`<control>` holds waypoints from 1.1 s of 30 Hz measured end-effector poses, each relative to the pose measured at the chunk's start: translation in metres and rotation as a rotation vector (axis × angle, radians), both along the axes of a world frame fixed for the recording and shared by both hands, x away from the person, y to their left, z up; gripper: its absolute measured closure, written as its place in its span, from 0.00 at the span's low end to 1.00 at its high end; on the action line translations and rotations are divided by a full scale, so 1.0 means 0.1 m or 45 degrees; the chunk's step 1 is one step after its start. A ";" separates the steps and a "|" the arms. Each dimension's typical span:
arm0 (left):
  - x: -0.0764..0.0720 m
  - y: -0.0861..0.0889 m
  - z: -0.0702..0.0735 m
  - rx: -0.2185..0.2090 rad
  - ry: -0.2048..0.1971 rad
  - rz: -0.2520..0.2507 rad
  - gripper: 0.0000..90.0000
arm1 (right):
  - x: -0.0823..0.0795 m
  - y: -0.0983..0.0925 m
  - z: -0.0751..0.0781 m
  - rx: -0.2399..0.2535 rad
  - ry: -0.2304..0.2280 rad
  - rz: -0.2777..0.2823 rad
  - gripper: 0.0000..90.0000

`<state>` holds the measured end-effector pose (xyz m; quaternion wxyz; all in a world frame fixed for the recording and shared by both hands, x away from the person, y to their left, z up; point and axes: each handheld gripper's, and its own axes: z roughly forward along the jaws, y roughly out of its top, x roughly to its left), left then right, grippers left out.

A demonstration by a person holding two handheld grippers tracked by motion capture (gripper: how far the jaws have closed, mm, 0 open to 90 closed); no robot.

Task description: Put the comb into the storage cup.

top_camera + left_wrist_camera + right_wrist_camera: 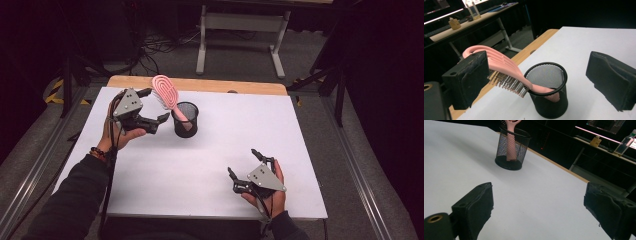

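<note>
A pink hairbrush [165,90] stands handle-down in a black mesh cup [185,122] at the back left of the white table [210,150]. Its head leans out to the left over the rim. My left gripper [155,105] is open just left of the cup. In the left gripper view, the left jaw sits close in front of the hairbrush [504,63] head, and the cup [550,102] lies between the wide-apart jaws of the gripper [537,73]. My right gripper [243,162] is open near the front right, holding nothing. The right gripper [541,205] looks toward the cup [511,150].
The white table has a wooden strip [200,84] along its far edge. Beyond it stand a white desk frame [240,30] and cables on the floor. Metal rails [350,150] run beside the table. Bottles [624,143] sit on a far desk.
</note>
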<state>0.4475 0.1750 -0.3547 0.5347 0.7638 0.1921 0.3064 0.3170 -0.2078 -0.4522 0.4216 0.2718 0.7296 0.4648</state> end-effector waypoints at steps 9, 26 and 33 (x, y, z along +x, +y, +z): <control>-0.10 0.00 -0.07 -0.011 0.000 -0.029 0.06 | 0.00 0.01 0.00 -0.001 -0.001 0.002 0.11; -0.28 0.06 -0.27 -0.017 0.001 -0.045 0.06 | -0.01 0.02 0.01 -0.004 -0.006 0.006 0.11; -0.38 0.09 -0.30 -0.034 -0.008 -0.058 0.06 | -0.01 0.01 0.00 -0.003 -0.006 0.004 0.11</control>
